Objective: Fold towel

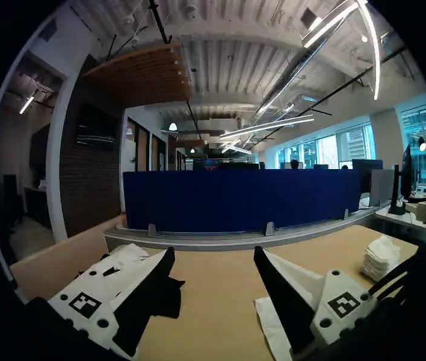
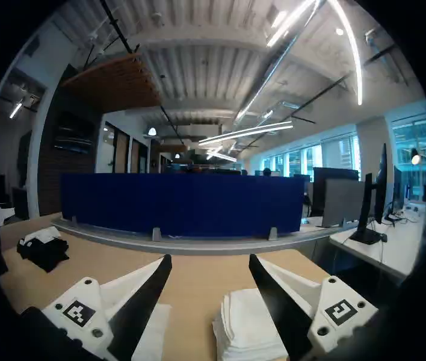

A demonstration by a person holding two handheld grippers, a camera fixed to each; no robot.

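Observation:
My left gripper (image 1: 213,249) is open above the tan table (image 1: 219,289), with nothing between its fingers. A flat white towel (image 1: 268,322) lies under its right finger. A stack of folded white towels (image 1: 381,256) sits at the table's right edge. My right gripper (image 2: 210,259) is also open and holds nothing. Just below its right finger is the stack of folded white towels (image 2: 243,328), and a flat white towel (image 2: 153,331) lies under its left finger.
A black cloth (image 1: 165,298) with a white cloth (image 1: 126,253) beside it lies at the left; the right gripper view shows this pile (image 2: 44,249) far left. A blue partition (image 1: 237,201) borders the table's far edge. Monitors (image 2: 369,204) stand on a desk to the right.

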